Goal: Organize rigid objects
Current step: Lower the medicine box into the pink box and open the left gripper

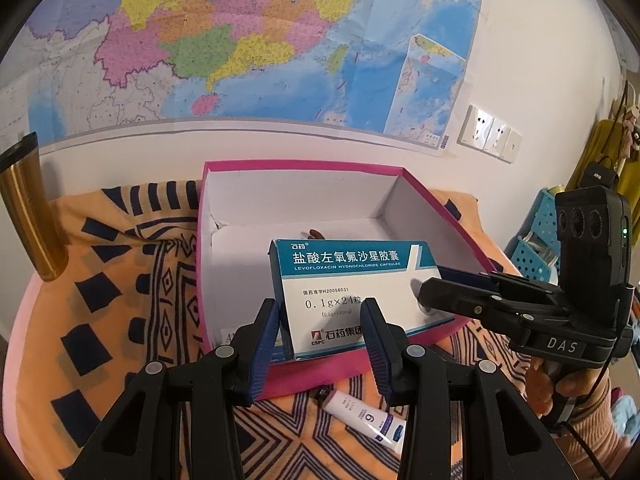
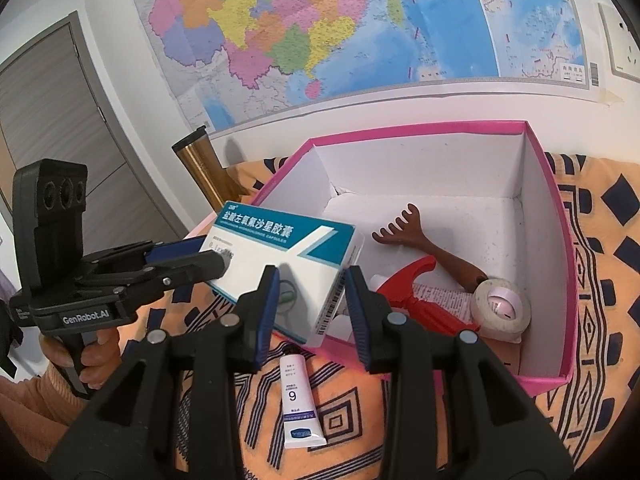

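Note:
A white and teal medicine carton hangs tilted over the front rim of the open pink box. My left gripper is shut on one end of it. My right gripper is shut on the other end. Inside the pink box lie a brown rake-shaped scratcher, a red plastic piece and a roll of white tape. A white ointment tube lies on the cloth in front of the box, below both grippers.
An orange cloth with dark patterns covers the table. A gold tumbler stands at the back left by the wall with the map. A blue plastic basket sits off to the right. A person's hand holds the left gripper's handle.

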Demonstrator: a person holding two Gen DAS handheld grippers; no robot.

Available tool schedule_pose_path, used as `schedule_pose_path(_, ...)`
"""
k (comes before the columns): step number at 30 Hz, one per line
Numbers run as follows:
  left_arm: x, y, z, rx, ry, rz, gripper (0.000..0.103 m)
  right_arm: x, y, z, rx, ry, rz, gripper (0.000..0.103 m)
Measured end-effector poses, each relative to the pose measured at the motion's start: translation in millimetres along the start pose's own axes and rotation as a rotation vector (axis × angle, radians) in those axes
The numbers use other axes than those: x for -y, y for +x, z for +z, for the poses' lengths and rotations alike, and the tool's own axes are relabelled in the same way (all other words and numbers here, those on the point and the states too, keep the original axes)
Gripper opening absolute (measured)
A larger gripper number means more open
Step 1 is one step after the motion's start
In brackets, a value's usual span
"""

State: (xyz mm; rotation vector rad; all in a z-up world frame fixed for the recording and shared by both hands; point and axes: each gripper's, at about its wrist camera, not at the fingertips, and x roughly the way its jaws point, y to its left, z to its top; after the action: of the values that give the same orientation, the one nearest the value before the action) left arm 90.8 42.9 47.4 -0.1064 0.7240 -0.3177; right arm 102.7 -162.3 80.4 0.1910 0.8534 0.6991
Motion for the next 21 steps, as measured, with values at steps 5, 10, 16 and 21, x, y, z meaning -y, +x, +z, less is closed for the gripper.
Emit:
schedule_pose_path(5,-2.0,1.8,1.7,-0.002,-0.006,0.000,0.042,-0.2,0.0,0.1,0.000,-0.001,0.000,0.037)
schedule_pose_path(10,-4.5,3.5,4.0,0.001,-0.012,0.010,0.042,-0.2,2.6,3.0,-0.001,-0.008,-0.004,0.037)
schedule_pose_path(16,-10.5,8.0,6.3,-0.005,-0.031,0.020,0.042,0.2,8.8,9.2,-0.009,-0.008,-0.002,0.037)
schedule_pose_path(21,-17.7,15.3,5.5,-0.027,-0.053,0.046,0.042,1.3,20.2,11.0,-0.043,-0.001,0.000,0.037)
